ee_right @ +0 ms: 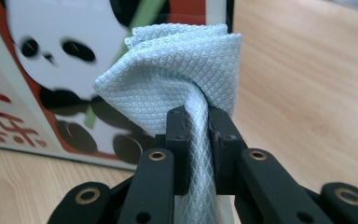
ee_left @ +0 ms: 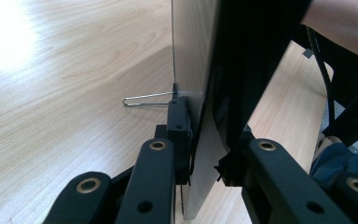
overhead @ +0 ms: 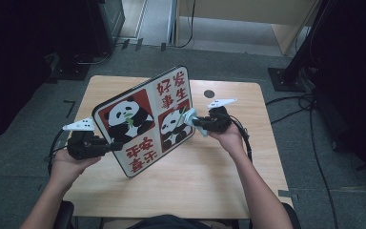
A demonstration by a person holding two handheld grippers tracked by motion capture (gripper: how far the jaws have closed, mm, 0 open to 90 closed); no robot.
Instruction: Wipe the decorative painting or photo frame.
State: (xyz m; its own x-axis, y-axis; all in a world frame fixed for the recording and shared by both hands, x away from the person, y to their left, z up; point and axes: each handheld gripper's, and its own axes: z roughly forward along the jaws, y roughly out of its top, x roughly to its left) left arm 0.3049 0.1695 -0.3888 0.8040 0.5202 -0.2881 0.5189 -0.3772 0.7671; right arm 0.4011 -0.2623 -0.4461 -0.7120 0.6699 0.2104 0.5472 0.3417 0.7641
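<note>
A square picture board [overhead: 145,119] printed with pandas and red characters stands tilted on its lower corner over the wooden table [overhead: 209,181]. My left gripper [overhead: 116,145] is shut on its left edge. In the left gripper view the jaws [ee_left: 205,158] clamp the thin board [ee_left: 198,84] edge-on, and a wire stand [ee_left: 144,99] sticks out from its back. My right gripper [overhead: 195,122] is shut on a bunched light blue cloth [overhead: 191,115], which lies against the board's right panda panel. Close up, the cloth [ee_right: 182,70] bulges out of the pinched jaws [ee_right: 199,135] in front of the panda print [ee_right: 51,84].
A small dark round spot [overhead: 209,93] sits near the table's far edge. Black stands and cables [overhead: 295,102] lie on the grey floor to the right, and dark equipment [overhead: 76,62] stands at the back left. The other forearm [ee_left: 340,23] crosses the top right of the left gripper view.
</note>
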